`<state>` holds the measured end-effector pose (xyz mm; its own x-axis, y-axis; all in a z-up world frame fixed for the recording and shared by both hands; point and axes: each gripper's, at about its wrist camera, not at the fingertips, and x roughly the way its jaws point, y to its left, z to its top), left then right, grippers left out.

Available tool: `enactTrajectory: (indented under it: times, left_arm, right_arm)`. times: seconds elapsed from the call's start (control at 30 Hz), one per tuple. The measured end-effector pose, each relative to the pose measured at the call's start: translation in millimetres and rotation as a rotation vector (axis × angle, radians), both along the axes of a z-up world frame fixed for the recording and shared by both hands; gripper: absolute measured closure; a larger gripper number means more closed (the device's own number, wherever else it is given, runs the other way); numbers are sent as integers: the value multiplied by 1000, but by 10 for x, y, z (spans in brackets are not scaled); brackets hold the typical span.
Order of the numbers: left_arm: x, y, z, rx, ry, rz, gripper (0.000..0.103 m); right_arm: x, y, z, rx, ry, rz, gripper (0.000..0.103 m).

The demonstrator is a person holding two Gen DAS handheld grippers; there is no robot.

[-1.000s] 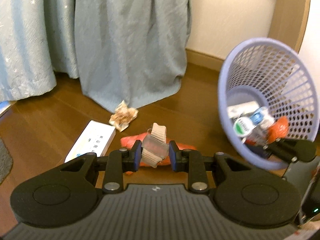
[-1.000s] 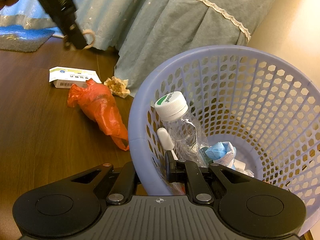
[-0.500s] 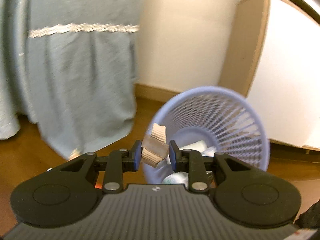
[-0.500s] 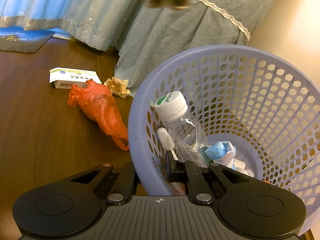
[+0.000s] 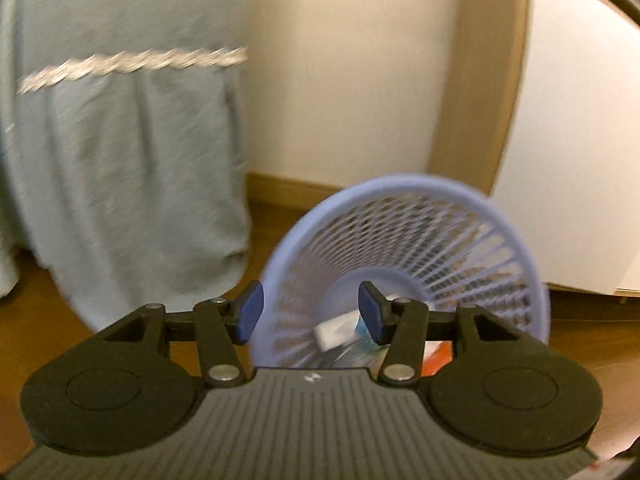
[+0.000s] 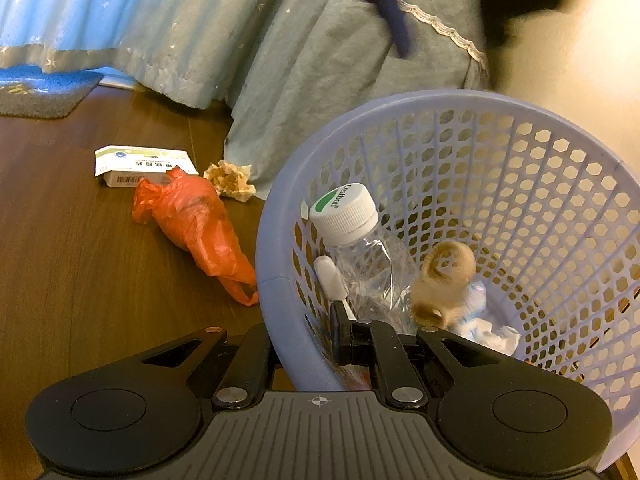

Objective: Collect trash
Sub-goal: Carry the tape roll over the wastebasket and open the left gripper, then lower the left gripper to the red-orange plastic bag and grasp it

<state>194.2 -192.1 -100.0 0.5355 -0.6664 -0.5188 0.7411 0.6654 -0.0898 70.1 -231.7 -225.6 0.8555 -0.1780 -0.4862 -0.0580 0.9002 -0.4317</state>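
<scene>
My left gripper [image 5: 310, 312] is open and empty, held over the mouth of the lilac mesh basket [image 5: 420, 182]. In the right wrist view a beige roll of paper [image 6: 442, 284] is blurred inside the basket [image 6: 440, 98], beside a clear bottle [image 6: 352, 232] with a white cap. My right gripper [image 6: 304, 340] is shut on the basket's near rim and holds it tilted. On the wooden floor to the left lie a red plastic bag [image 6: 192, 216], a white carton [image 6: 140, 164] and a crumpled brown paper [image 6: 232, 180].
A grey-blue bed skirt [image 6: 320, 92] hangs behind the trash and the basket. A blue rug [image 6: 40, 92] lies at the far left. A cream wall and a white cabinet [image 5: 580, 160] stand behind the basket.
My left gripper swung from the floor to above the basket and opened. The beige roll left its fingers and now sits blurred inside the basket. The right gripper kept its hold.
</scene>
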Motion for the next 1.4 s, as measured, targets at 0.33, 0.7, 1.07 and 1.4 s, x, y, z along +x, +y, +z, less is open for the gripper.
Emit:
enactTrajectory:
  times: [0.33, 0.7, 1.07, 1.4]
  left_arm:
    - [307, 1045, -403, 137, 50, 246, 56]
    - [441, 1244, -1075, 316, 59, 212, 55]
    - [682, 1028, -1552, 456, 25, 109, 55]
    - [842, 868, -1652, 529, 28, 43, 88]
  right_arm:
    - [12, 11, -10, -9, 3, 3, 97]
    - [-2, 7, -24, -20, 8, 11, 97]
    - [-5, 5, -19, -24, 10, 18, 97]
    - [-30, 4, -25, -30, 15, 22, 97]
